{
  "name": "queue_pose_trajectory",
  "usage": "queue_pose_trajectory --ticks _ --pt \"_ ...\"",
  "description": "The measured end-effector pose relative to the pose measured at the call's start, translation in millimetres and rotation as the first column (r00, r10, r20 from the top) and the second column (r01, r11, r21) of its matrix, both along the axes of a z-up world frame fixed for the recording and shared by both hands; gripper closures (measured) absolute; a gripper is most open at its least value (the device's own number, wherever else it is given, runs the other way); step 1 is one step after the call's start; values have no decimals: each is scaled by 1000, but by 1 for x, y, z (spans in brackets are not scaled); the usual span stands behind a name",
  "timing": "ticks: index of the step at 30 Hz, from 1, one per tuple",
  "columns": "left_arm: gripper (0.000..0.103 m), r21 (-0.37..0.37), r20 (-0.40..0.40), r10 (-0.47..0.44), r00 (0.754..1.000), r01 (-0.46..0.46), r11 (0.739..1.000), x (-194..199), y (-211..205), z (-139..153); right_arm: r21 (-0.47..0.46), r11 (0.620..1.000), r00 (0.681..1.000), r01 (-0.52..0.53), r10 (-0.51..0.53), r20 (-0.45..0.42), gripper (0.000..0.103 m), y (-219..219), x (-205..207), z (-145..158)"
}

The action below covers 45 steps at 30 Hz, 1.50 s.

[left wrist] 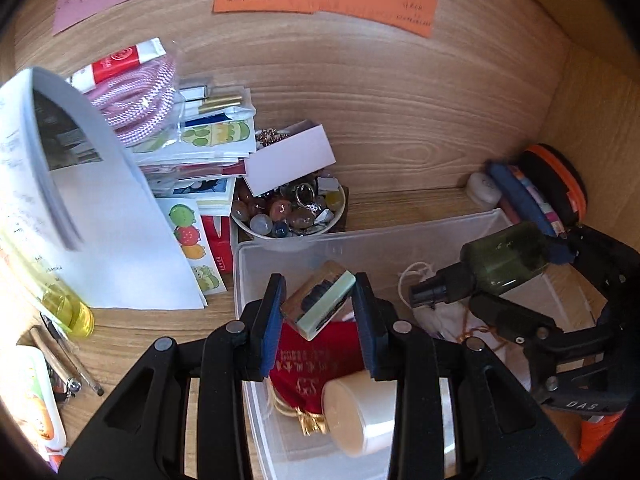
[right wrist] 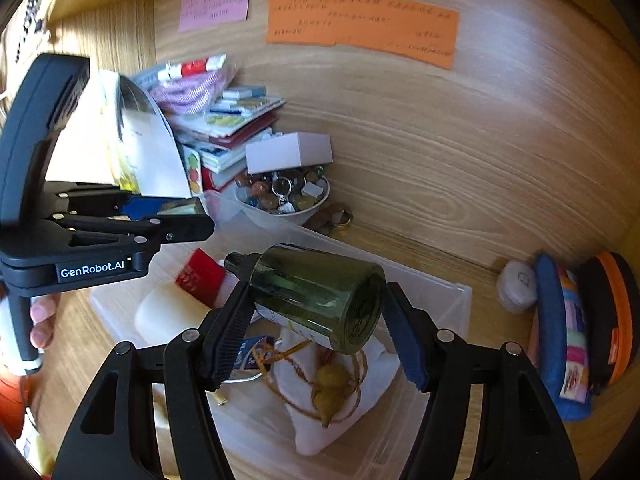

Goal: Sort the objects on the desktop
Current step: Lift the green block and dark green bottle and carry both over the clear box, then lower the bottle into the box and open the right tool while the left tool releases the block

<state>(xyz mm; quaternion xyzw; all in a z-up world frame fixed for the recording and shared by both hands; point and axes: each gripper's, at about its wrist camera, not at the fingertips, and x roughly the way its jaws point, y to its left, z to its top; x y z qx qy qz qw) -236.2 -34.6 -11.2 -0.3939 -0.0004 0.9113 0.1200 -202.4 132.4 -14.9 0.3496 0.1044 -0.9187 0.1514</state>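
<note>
Wooden surface (left wrist: 400, 128): clutter remains unsorted beyond both claws. Left claw (left wrist: 320, 308) grips a pale-green rectangular stamp block (left wrist: 320, 304), right claw (right wrist: 316, 312) a dark-green glass bottle (right wrist: 316, 292) (both above the clear plastic bin (left wrist: 360, 236), partly filled).

The clear bin (left wrist: 288, 248) lies open from above; a red pouch (left wrist: 312, 364), white jar (left wrist: 360, 416) and cloth bag (right wrist: 332, 412) crowd its floor, bead bowl (left wrist: 288, 212) behind.

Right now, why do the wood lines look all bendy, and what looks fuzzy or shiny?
Left wrist view: the fisheye lens curves the wood grain, the curled white paper is smeared, light glints on the bowl of beads. Right wrist view: same curving, the green bottle shows glare streaks, the left gripper looks soft.
</note>
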Motion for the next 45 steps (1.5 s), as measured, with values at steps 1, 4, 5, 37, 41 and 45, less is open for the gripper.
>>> queue_pose_trajectory --ticks 1,4,5,37,41,45 --pt "70 -4 3 -2 1000 2 1000 -2 1 -2 9 1000 1000 2 -2 4 41 -1 -3 -2" --pt "70 -14 20 -8 1000 8 1000 -10 5 -10 22 1000 1000 11 -11 18 41 -1 -11 -9" --pt "70 -25 27 -9 1000 9 1000 -13 7 -12 26 1000 1000 16 -16 20 41 0 -13 -12" --pt "47 -48 -14 13 1000 -14 999 -7 9 -7 102 993 998 56 -55 -19 27 0 -14 -17" --pt "38 -58 -56 25 998 -28 998 5 6 5 102 993 997 61 -56 -55 25 -2 -2 -3" --pt "36 -75 -83 30 996 -36 997 19 5 15 103 993 995 60 -52 -81 25 -4 13 7"
